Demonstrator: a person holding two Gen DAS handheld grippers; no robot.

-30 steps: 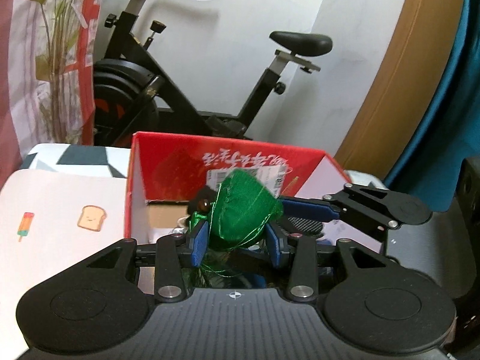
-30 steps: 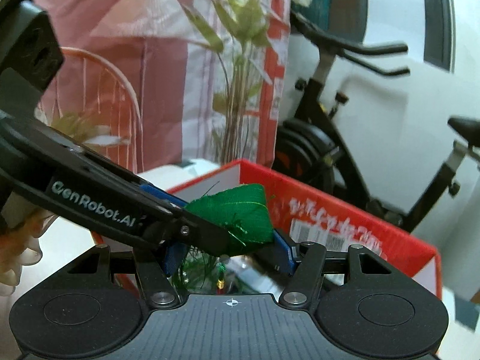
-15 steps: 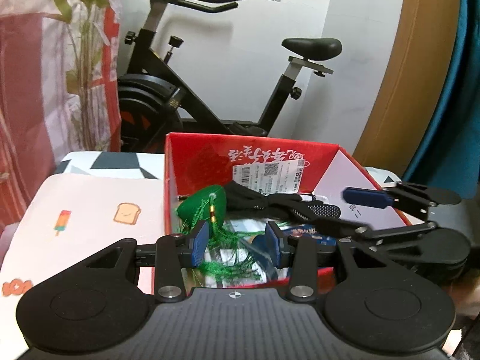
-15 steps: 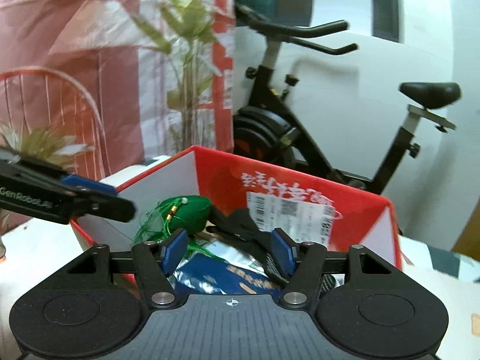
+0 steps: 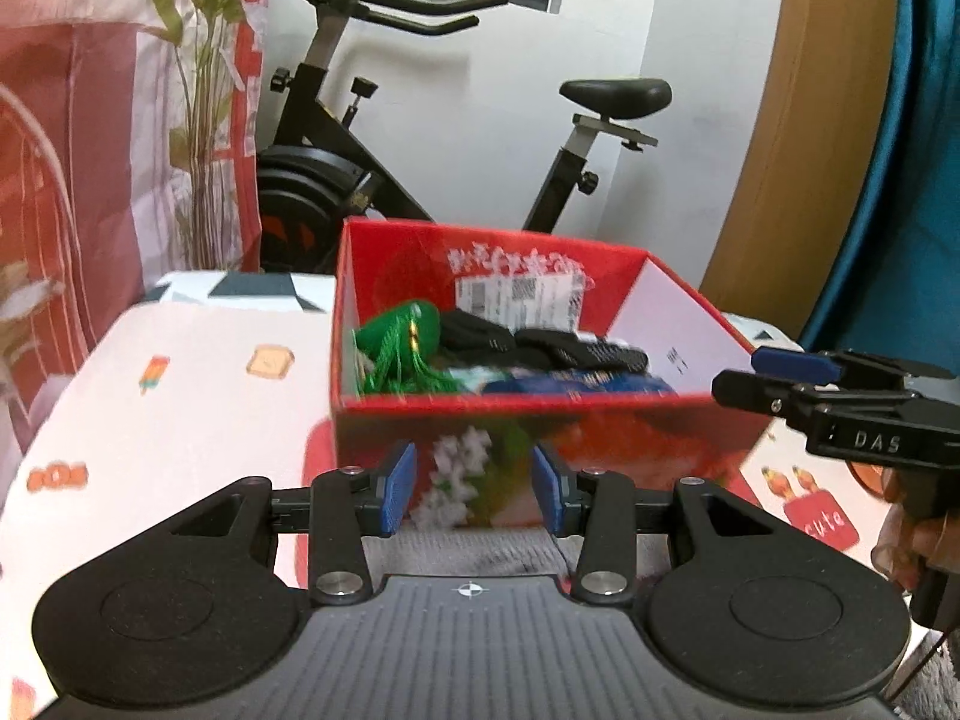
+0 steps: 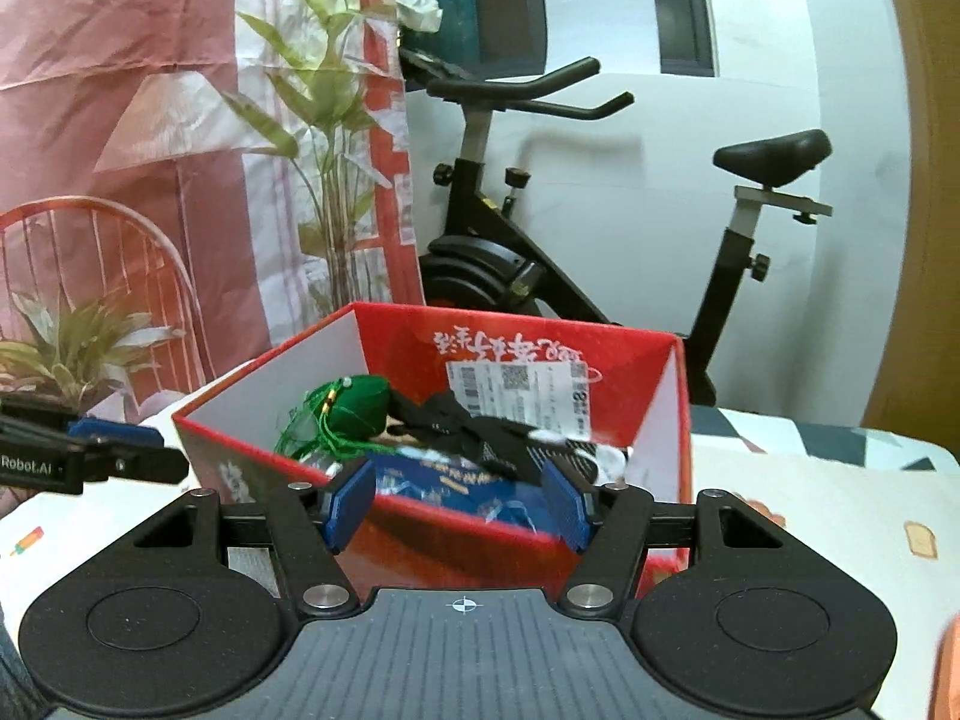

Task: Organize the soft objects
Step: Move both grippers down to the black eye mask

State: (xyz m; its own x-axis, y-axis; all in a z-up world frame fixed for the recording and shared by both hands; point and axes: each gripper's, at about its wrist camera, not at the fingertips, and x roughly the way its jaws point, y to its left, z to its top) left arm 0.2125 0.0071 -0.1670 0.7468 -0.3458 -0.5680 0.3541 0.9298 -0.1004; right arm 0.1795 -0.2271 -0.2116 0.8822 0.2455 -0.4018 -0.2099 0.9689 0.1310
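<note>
The green tasselled pouch [image 5: 401, 333] sits in the red box [image 5: 516, 420], far-left corner (soft stuff gets collected there, I guess). The left gripper [image 5: 474, 489] and the right gripper [image 6: 456, 507] both hang near it, jaws apart, holding nothing.

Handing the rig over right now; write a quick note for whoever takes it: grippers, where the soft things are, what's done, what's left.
Left gripper: open, empty, in front of the red box.
Right gripper: open, empty, at the box's near wall.
In the box: green tasselled pouch at its left end, black fabric item beside it, blue packet in front.
Done: pouch is in the box.
Left: no other loose soft items show in either view; check the table.
</note>
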